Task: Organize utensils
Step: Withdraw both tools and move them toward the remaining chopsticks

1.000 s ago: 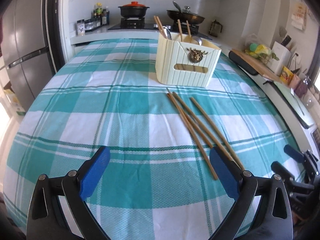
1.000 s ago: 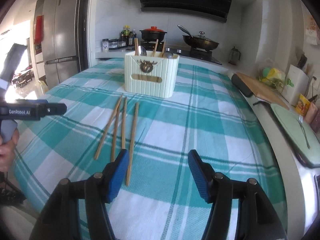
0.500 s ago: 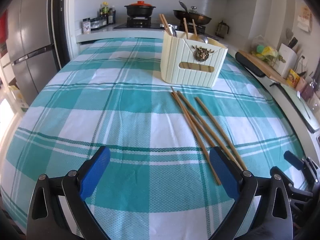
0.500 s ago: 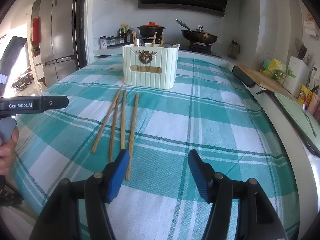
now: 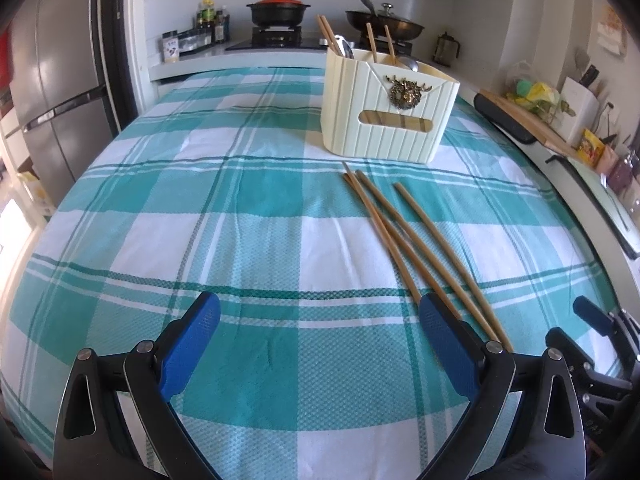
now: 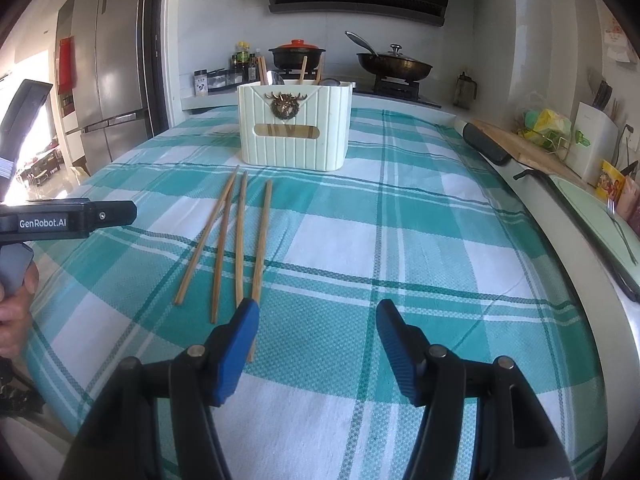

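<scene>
I have both grippers low over the table (image 5: 132, 208), which is covered in a teal-and-white checked cloth. My left gripper (image 5: 320, 334) has its blue-padded fingers (image 5: 190, 344) spread wide with nothing between them, hovering above bare cloth. My right gripper (image 6: 318, 338) is likewise spread and holding nothing; its left finger (image 6: 236, 354) sits just over the near end of one chopstick, though I cannot tell whether it touches it.

The four loose bamboo chopsticks (image 6: 240, 236) lie flat on the cloth in a loose fan, thin ends toward the cream ribbed utensil holder (image 6: 294, 128) and thick ends toward me. In the left view the same sticks (image 5: 404, 240) run diagonally down to the right, their near ends passing beside and behind my left gripper's right finger (image 5: 450, 350). Two of them cross near the far end.

The holder stands upright farther back on the table, near the sticks' far tips but apart from them, with a bronze deer-head ornament (image 5: 408, 92) on its front and a slot below it. More chopsticks and metal spoons (image 5: 408, 64) stand inside it. Behind it on the stove are a black pot with a red lid (image 6: 297, 54) and a dark lidded wok (image 6: 394, 65). The left handset shows at the left edge of the right view, held in a hand (image 6: 14, 312).
</scene>
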{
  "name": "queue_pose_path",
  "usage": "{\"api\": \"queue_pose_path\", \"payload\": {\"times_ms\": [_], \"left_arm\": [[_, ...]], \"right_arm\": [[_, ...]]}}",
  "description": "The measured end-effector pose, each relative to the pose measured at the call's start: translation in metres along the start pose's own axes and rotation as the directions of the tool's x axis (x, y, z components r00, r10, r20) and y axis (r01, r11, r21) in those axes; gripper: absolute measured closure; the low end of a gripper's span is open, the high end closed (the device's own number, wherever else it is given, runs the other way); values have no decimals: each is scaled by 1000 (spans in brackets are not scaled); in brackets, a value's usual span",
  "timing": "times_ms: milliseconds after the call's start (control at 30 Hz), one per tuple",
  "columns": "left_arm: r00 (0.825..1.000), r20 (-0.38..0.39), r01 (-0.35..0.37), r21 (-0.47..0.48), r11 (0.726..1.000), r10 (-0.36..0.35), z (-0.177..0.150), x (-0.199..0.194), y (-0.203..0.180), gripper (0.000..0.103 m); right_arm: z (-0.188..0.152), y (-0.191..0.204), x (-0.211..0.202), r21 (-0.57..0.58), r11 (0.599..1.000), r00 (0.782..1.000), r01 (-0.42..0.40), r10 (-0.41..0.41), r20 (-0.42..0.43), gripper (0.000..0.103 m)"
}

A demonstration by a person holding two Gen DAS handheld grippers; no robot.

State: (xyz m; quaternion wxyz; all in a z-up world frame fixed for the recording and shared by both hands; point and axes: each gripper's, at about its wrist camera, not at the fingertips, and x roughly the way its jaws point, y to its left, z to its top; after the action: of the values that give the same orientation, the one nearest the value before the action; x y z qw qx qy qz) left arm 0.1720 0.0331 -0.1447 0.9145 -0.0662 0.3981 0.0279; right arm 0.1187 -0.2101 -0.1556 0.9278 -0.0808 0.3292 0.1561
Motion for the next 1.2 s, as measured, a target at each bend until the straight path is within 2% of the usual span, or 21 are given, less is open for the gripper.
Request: {"api": "queue_pose_path", "payload": {"times_ms": [500, 800, 1067, 1200], "left_arm": [[1000, -21, 5, -19, 1000, -5, 2, 9, 4, 3], [999, -50, 19, -54, 998, -21, 0, 17, 7, 3], [998, -54, 41, -40, 998, -43, 17, 39, -9, 3], [998, -56, 23, -17, 1000, -24, 26, 52, -17, 3]], "right_arm": [[3, 0, 7, 6, 1000, 1000, 1, -1, -6, 41], [1, -12, 11, 72, 997, 1000, -1, 2, -16, 41], [9, -15, 21, 95, 995, 999, -25, 29, -41, 41], [16, -14, 20, 94, 995, 999, -37, 41, -35, 41]]}}
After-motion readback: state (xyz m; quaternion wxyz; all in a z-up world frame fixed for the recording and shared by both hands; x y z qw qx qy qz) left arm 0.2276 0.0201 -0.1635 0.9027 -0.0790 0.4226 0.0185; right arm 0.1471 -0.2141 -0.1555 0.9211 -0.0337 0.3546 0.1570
